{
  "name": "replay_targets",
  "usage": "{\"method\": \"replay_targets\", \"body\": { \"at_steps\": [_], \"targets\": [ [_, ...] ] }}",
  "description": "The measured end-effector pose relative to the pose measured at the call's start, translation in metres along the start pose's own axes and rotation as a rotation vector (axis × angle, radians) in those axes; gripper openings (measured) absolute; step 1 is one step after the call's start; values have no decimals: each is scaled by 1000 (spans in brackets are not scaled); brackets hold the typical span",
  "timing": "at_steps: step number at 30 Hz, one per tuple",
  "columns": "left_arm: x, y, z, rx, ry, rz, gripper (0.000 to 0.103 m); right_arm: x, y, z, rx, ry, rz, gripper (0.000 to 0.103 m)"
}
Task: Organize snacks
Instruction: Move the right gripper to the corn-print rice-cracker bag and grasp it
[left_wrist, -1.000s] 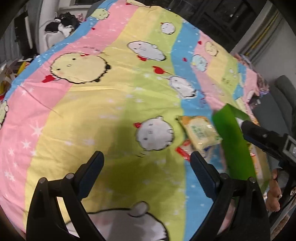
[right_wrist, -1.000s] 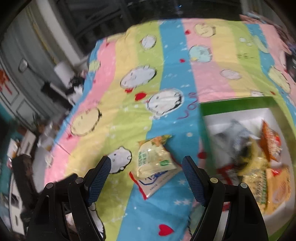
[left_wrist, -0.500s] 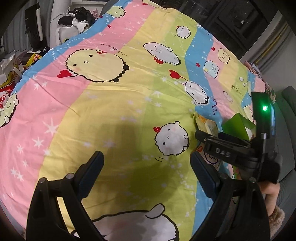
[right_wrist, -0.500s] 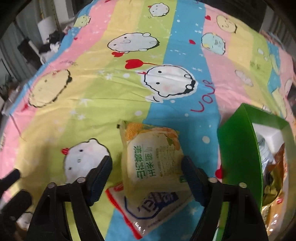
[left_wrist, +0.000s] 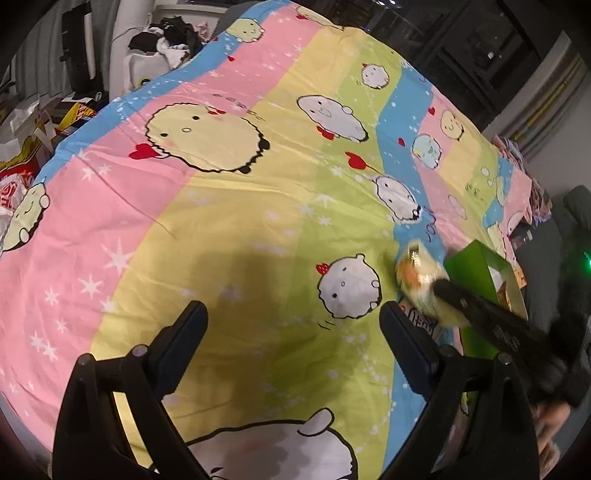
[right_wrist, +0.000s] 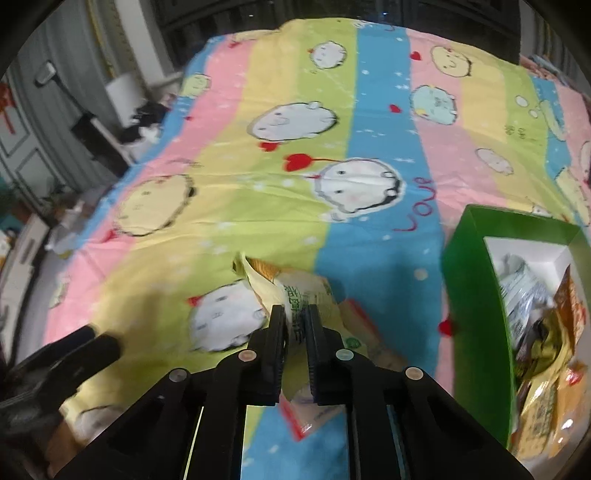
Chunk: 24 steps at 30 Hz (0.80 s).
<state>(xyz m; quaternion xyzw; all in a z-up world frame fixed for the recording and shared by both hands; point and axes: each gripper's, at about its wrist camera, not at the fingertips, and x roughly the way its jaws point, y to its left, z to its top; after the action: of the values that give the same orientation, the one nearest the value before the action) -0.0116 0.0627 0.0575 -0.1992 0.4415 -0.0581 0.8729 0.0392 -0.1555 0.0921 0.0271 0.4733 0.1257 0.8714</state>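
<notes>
My right gripper (right_wrist: 295, 314) is shut on a yellow-green snack packet (right_wrist: 295, 288) and lifts it off the striped cartoon bedsheet. The packet also shows in the left wrist view (left_wrist: 421, 280), pinched by the right gripper (left_wrist: 443, 290). A red-and-white snack packet (right_wrist: 317, 406) lies flat on the sheet under it. A green box (right_wrist: 476, 291) holding several snack packets stands to the right; its corner shows in the left wrist view (left_wrist: 476, 266). My left gripper (left_wrist: 291, 317) is open and empty above the sheet, left of the packets.
The bedsheet (left_wrist: 229, 206) covers the whole surface. Clutter and bags (left_wrist: 22, 155) lie beyond its left edge, and dark clothes on a white stand (left_wrist: 166, 40) sit at the far end. A dark cabinet (right_wrist: 99, 136) stands off the left side.
My right gripper has closed on the yellow-green packet and raised it off the red-and-white packet. The left gripper has stayed open, hovering in about the same place.
</notes>
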Motion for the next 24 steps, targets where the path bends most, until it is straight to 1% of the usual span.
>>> {"method": "replay_targets", "body": {
  "at_steps": [1, 2, 4, 5, 7, 9, 10, 13, 15, 16, 17, 18, 19, 20, 21, 23, 24],
  "targets": [
    [-1, 2, 1, -8, -2, 0, 94, -5, 5, -3, -9, -11, 20, 5],
    [-2, 4, 2, -18, -4, 0, 94, -9, 11, -6, -21, -14, 44, 3],
    [-4, 6, 3, -30, -8, 2, 94, -16, 25, -14, -48, -9, 103, 2],
    [-4, 7, 4, -33, -7, 2, 94, -18, 31, -18, -66, -2, 116, 2],
    [-4, 9, 4, -40, -7, 0, 94, -22, 42, -25, -96, 10, 118, 2],
    [-3, 10, 4, -43, -5, -4, 94, -25, 44, -26, -89, 12, 126, 2],
    [-2, 9, 4, -41, -5, -8, 94, -27, 43, -25, -85, 7, 128, 2],
    [2, 5, 2, -28, 3, -40, 93, -32, 31, -20, -43, -19, 96, 2],
    [8, 0, 0, -26, 28, -77, 93, -32, 20, -17, -4, -36, 104, 6],
    [11, -3, -2, -21, 36, -101, 92, -31, 16, -16, 10, -38, 105, 10],
    [13, -6, -3, -15, 40, -121, 91, -29, 11, -15, 27, -35, 107, 18],
    [16, -11, -6, -6, 45, -142, 90, -24, 2, -12, 57, -24, 117, 23],
    [19, -15, -8, 1, 52, -161, 87, -20, -3, -12, 83, -15, 134, 33],
    [23, -20, -10, 7, 64, -184, 84, -15, -10, -10, 112, -5, 157, 40],
    [28, -25, -13, 14, 79, -210, 82, -10, -16, -10, 142, 8, 183, 42],
    [38, -35, -17, 25, 104, -249, 72, 2, -23, -10, 181, 35, 234, 43],
    [44, -40, -19, 33, 116, -258, 70, 9, -27, -10, 197, 49, 253, 44]
  ]
}}
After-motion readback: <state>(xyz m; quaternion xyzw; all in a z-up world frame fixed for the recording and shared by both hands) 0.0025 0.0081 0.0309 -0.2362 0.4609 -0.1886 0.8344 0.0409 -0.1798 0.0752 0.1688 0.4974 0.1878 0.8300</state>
